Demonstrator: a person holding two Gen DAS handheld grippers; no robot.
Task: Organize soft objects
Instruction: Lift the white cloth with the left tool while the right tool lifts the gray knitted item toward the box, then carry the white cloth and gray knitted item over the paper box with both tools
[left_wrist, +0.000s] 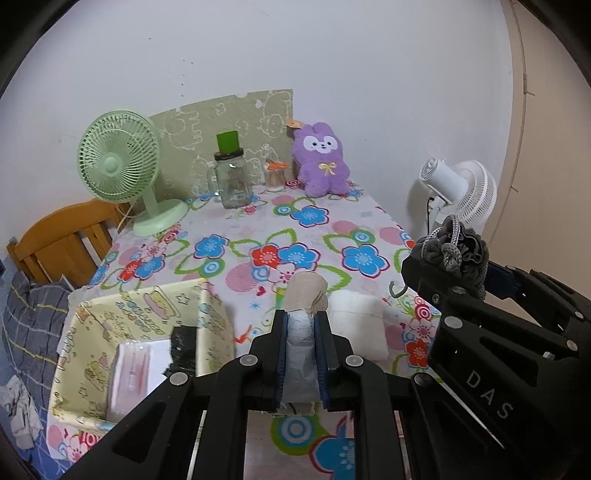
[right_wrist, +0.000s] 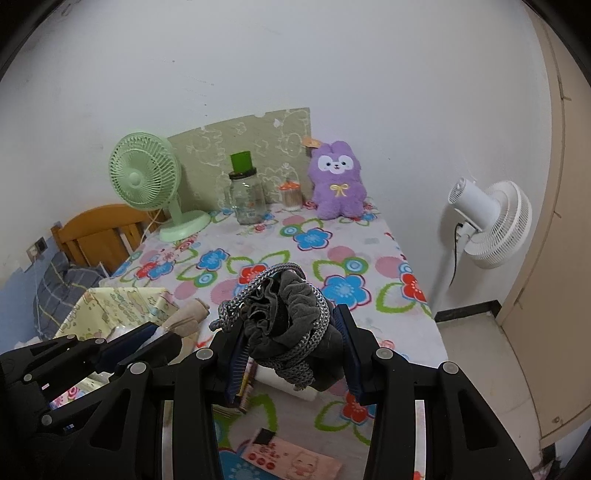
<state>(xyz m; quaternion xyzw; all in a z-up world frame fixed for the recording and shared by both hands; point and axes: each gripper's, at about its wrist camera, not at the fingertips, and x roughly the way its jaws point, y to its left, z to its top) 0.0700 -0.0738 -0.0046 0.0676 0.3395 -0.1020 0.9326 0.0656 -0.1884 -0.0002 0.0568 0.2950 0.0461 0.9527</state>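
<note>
Left wrist view: the left gripper (left_wrist: 302, 321) is seen at 6 o'clock, its fingers (left_wrist: 281, 354) clamped on a pale wrapped bundle (left_wrist: 301, 347) whose beige cloth end (left_wrist: 306, 291) projects past the tips. The bundle is held above the flowered table (left_wrist: 258, 236). A white folded cloth (left_wrist: 358, 325) lies on the table just beside the bundle, toward 3 o'clock. A yellow patterned box (left_wrist: 147, 306) is shown at 8 o'clock, with packets inside.

Right wrist view: the right gripper (right_wrist: 291, 332) is seen at 6 o'clock, its fingers (right_wrist: 347, 347) closed on a dark grey drawstring pouch (right_wrist: 280, 314) wound with a grey braided cord (right_wrist: 314, 332). The pouch is held above the table.

Along the far edge of the table, toward 12 o'clock, a green fan (left_wrist: 118, 162), a glass jar (left_wrist: 232, 177) with a green lid and a purple plush rabbit (left_wrist: 321, 158) are set. A white fan (right_wrist: 491, 221) stands beside the table at 3 o'clock.
</note>
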